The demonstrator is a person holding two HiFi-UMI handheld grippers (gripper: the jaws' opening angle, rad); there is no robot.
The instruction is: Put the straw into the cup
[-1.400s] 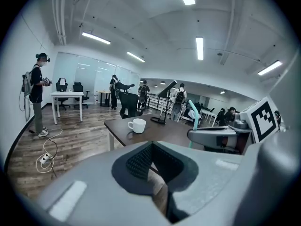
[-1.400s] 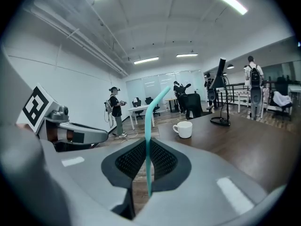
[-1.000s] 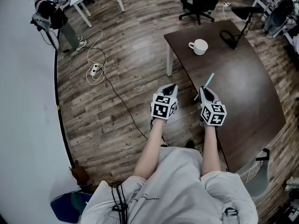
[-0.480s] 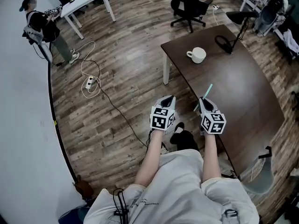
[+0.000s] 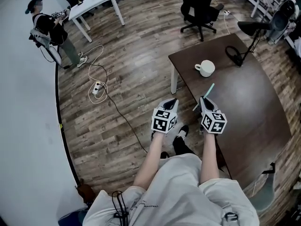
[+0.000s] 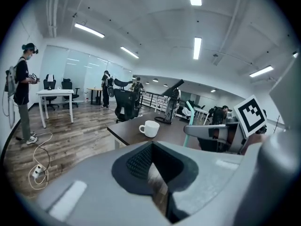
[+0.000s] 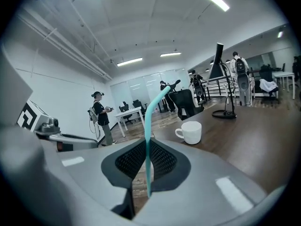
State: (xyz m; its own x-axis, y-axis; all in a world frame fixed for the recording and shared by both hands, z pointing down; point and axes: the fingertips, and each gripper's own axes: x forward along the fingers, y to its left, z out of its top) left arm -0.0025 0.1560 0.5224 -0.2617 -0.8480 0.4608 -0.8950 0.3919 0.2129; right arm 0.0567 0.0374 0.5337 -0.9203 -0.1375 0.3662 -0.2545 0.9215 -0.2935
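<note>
Right tongs [image 5: 203, 99] are clamped on the teal straw [image 5: 210, 89], which sticks up over the near edge of the dark desk [image 5: 244, 112]. Left tongs [image 5: 172, 101] are pinched closed on nothing, out over the wood floor [image 5: 122, 79]. The white cup [image 5: 206, 68] sits further along the desk, well apart from the straw.

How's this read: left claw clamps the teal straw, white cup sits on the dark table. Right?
Wrong side: the right claw clamps the teal straw, as the right gripper view shows. The white cup does sit on the dark table.
</note>
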